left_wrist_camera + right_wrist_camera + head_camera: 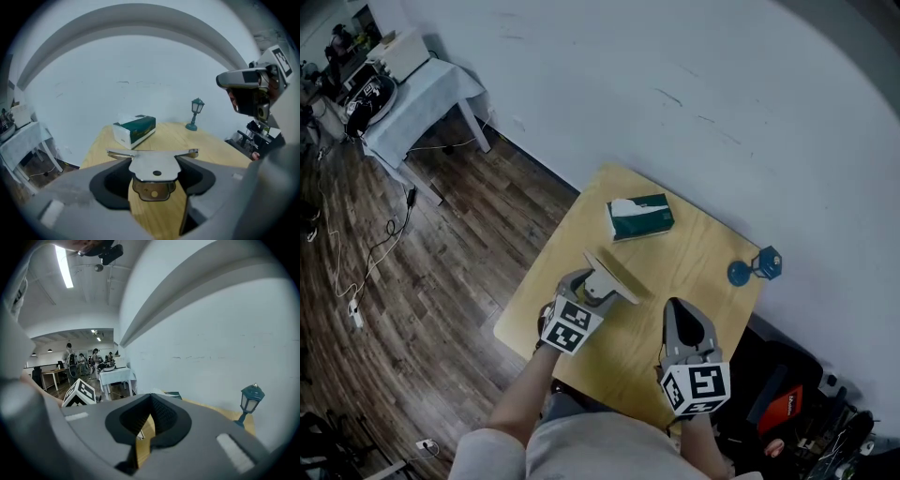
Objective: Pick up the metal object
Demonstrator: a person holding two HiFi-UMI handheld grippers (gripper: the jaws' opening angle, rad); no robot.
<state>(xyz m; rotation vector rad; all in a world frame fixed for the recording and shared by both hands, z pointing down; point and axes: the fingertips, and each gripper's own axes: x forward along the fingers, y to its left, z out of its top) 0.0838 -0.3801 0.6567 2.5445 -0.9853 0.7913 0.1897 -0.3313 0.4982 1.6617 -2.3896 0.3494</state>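
One metal object [609, 275], one tissue box [639, 217], one small lamp [757, 267].

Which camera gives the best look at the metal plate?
The left gripper view: the metal plate sits large and centred between the left tool's jaws, its hole and edges clear. The head view shows the plate small and pale at that tool's tip. The right gripper view does not clearly show it.

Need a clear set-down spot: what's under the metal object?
Only wooden table shows beneath the metal object gripped by the left gripper; the patch its plate covers is hidden.
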